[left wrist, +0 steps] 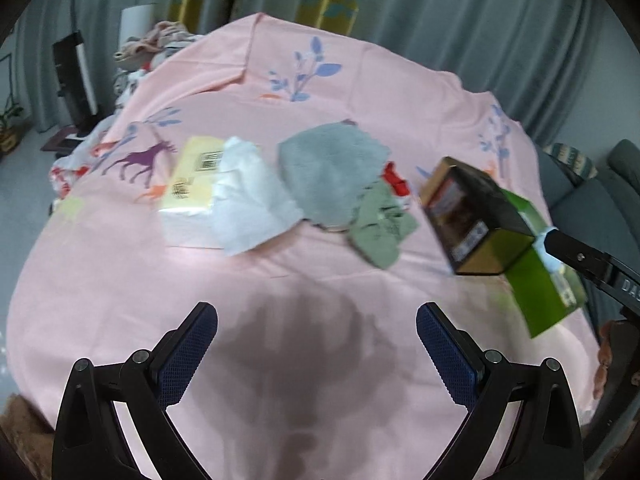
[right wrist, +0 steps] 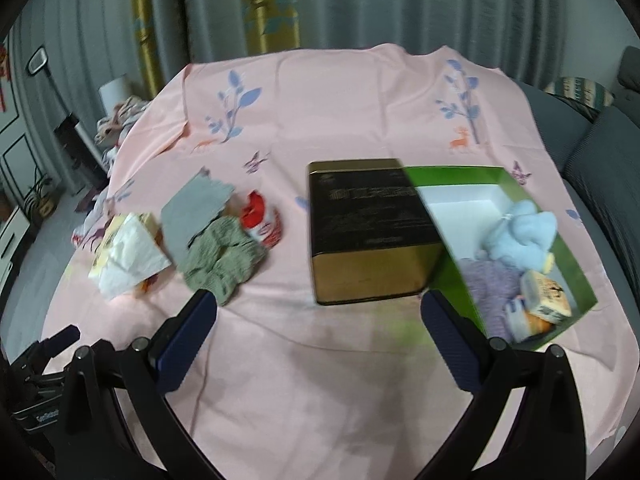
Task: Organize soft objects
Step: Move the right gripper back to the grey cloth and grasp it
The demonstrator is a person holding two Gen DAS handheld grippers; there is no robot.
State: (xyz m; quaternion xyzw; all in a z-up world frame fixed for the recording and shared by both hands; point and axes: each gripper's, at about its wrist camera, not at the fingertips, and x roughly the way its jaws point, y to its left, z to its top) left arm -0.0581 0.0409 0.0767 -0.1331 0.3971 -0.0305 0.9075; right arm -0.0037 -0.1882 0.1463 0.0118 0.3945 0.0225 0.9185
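On the pink printed sheet (left wrist: 304, 280) lies a loose row: a yellow tissue pack (left wrist: 192, 184), a white tissue (left wrist: 248, 200), a grey cloth (left wrist: 328, 172), a green knitted piece (left wrist: 380, 224) and a red item (left wrist: 396, 180). My left gripper (left wrist: 316, 320) hangs open and empty in front of them. My right gripper (right wrist: 318, 304) is open too, just short of a gold and black box (right wrist: 372, 232). Beside that box stands an open green box (right wrist: 572, 268) holding a blue plush (right wrist: 520, 228), a purple knit (right wrist: 492, 284) and a small pack (right wrist: 548, 296). The grey cloth (right wrist: 196, 208) and green knit (right wrist: 220, 256) lie to its left.
A grey sofa (right wrist: 600, 160) with a patterned cushion (right wrist: 580, 88) borders the sheet on the right. Grey curtains (right wrist: 400, 4) close the back. A heap of clothes (left wrist: 152, 44) and a black upright appliance (left wrist: 74, 76) stand at the far left. Both views are motion-blurred.
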